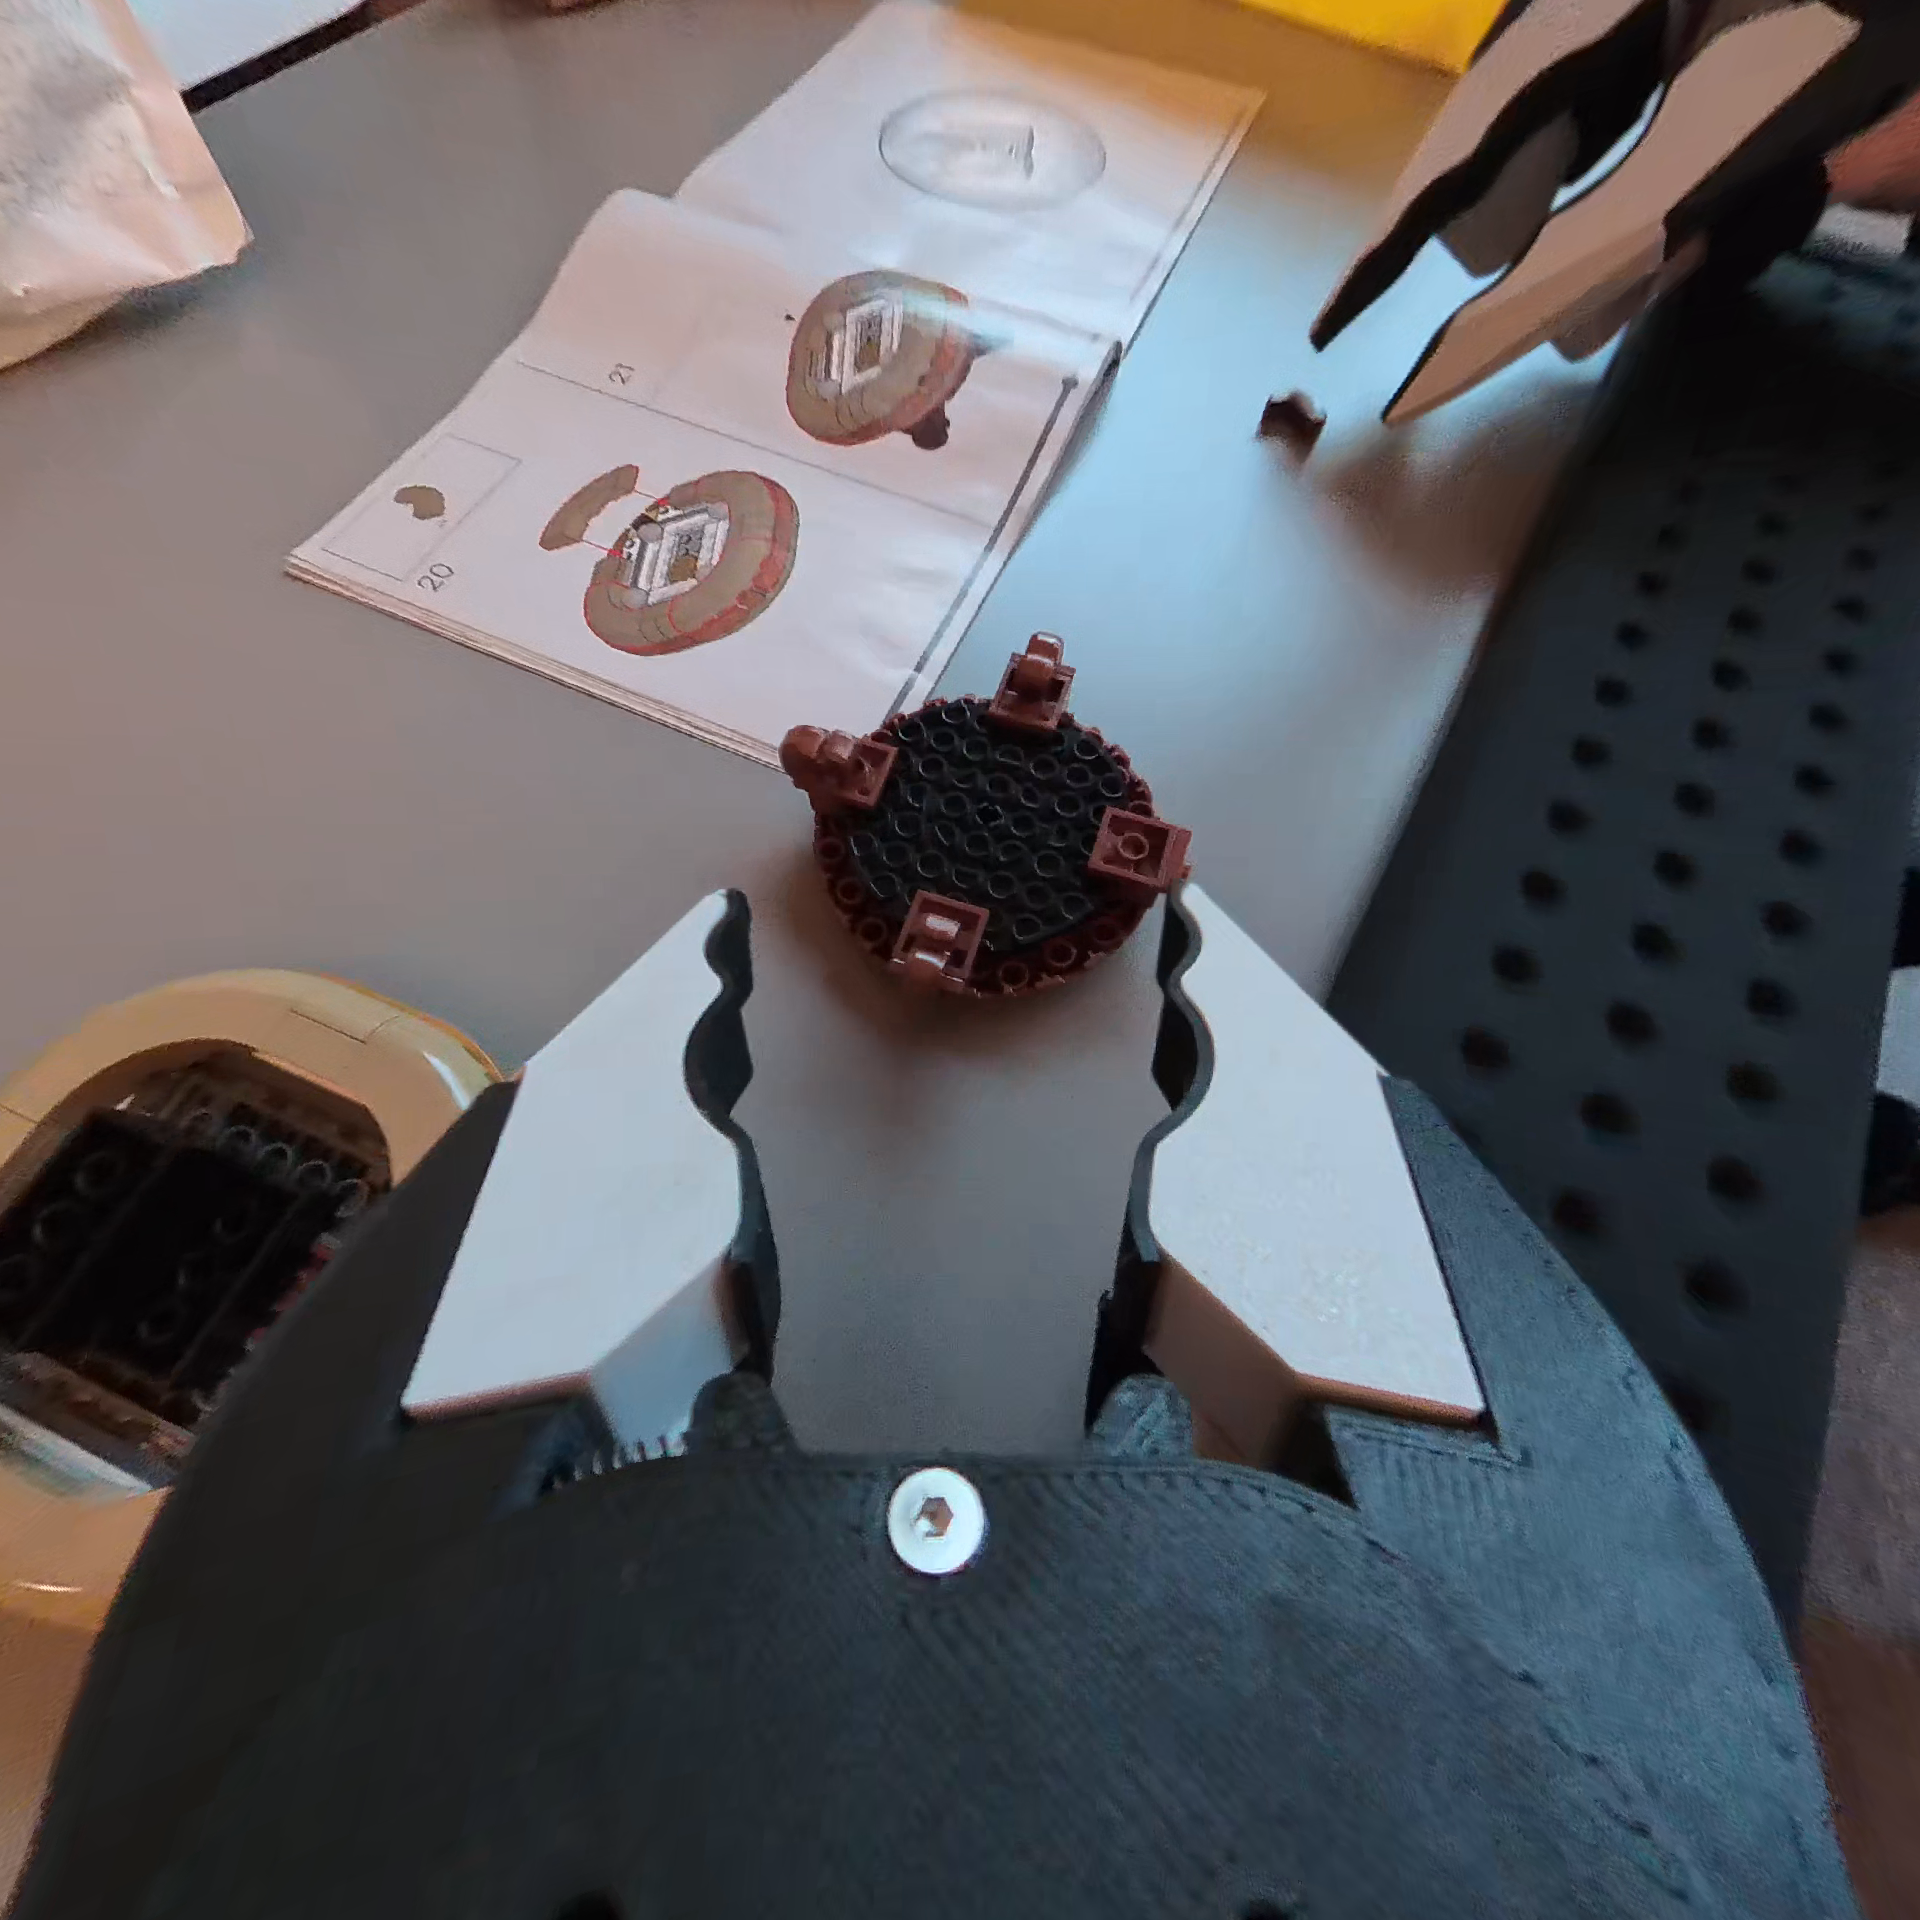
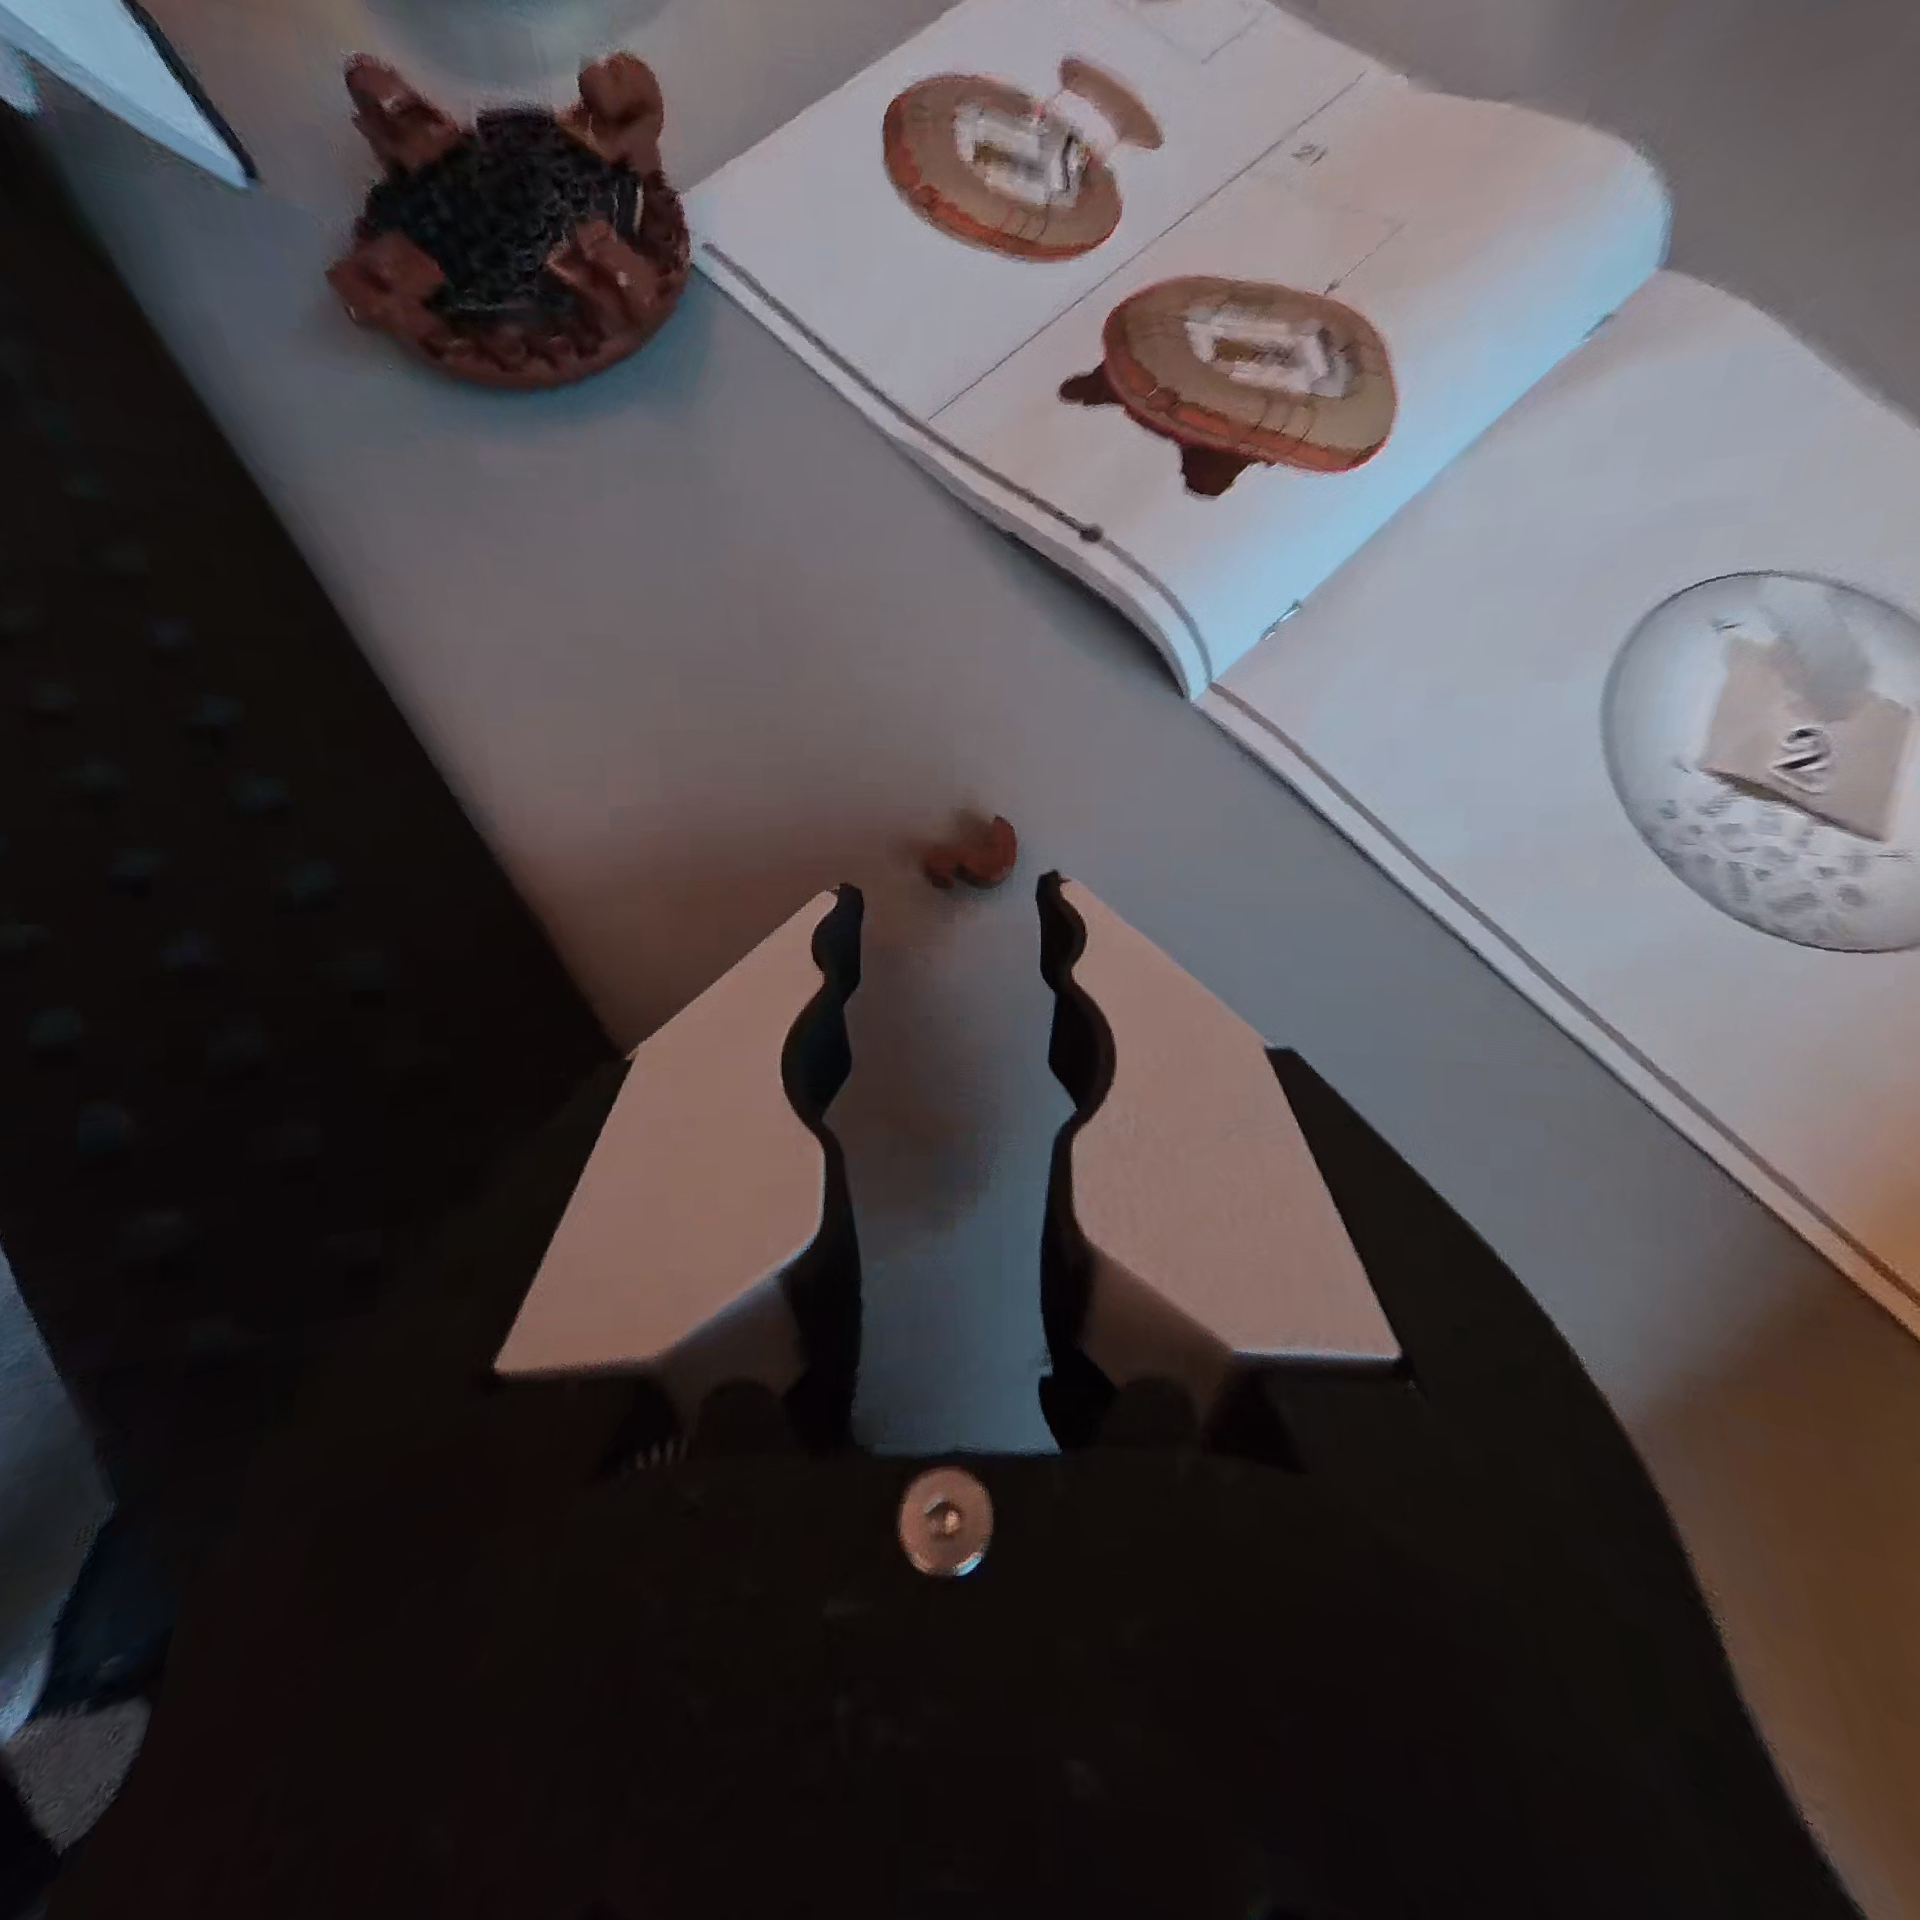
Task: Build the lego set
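A round black and brown lego base (image 1: 987, 831) lies upside down on the grey table, with small brown feet on its rim. It also shows in the right wrist view (image 2: 514, 244). My left gripper (image 1: 951, 904) is open, its tips just short of the base on either side. A small loose brown piece (image 1: 1291, 416) lies on the table. In the right wrist view it (image 2: 971, 850) sits just beyond my right gripper (image 2: 951, 894), which is open and empty. The right gripper also shows in the left wrist view (image 1: 1361, 379).
An open instruction booklet (image 1: 790, 416) lies beside the base; it also shows in the right wrist view (image 2: 1299, 416). A tan and black lego assembly (image 1: 187, 1164) is at the left. A black perforated chair (image 1: 1683, 883) stands along the table edge. A white bag (image 1: 94, 177) lies at far left. Tip to tip, the grippers are about 25 cm apart.
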Action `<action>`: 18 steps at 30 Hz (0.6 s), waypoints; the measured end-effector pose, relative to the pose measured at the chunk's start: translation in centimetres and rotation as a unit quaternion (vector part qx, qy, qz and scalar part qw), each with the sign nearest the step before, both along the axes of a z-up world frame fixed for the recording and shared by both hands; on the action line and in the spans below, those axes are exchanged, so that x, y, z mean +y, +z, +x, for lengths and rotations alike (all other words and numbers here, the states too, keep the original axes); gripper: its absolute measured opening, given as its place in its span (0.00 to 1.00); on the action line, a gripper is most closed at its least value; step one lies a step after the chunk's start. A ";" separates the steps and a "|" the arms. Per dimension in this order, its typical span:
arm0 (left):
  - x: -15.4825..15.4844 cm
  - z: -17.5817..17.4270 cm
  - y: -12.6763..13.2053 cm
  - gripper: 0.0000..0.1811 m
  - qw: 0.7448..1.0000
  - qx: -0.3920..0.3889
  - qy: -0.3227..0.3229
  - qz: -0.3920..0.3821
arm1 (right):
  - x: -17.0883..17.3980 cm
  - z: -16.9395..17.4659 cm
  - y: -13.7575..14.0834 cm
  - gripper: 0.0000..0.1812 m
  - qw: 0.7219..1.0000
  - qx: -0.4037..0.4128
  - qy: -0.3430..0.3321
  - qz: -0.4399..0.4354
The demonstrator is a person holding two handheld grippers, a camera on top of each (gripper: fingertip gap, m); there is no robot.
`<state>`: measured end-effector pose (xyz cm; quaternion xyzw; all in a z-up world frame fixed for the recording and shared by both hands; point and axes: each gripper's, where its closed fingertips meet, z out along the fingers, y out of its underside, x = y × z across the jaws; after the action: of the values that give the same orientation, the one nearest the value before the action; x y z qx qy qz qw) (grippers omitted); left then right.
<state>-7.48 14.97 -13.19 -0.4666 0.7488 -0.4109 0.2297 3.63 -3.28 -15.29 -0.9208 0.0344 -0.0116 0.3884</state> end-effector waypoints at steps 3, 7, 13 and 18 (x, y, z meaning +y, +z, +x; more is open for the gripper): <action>-0.8 -0.3 0.1 0.37 0.999 -0.003 -0.016 0.030 | 0.3 0.1 -1.1 0.19 0.999 0.007 0.022 -0.028; -1.6 -1.2 -1.2 0.32 0.997 0.043 -0.032 0.060 | 0.9 0.5 -1.2 0.18 1.000 -0.002 0.002 -0.026; -3.8 -1.8 -0.8 0.26 0.997 0.057 -0.051 0.013 | 1.3 0.0 -1.1 0.09 1.000 0.012 0.014 -0.022; -3.4 -2.0 1.4 0.26 0.998 0.020 -0.023 -0.063 | 2.4 -1.4 -0.6 0.20 0.999 0.021 0.031 -0.016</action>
<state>-9.44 11.60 -11.80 -0.4713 0.7363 -0.4527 0.1754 2.26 -0.91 -15.91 -0.9275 0.0141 0.0192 0.3731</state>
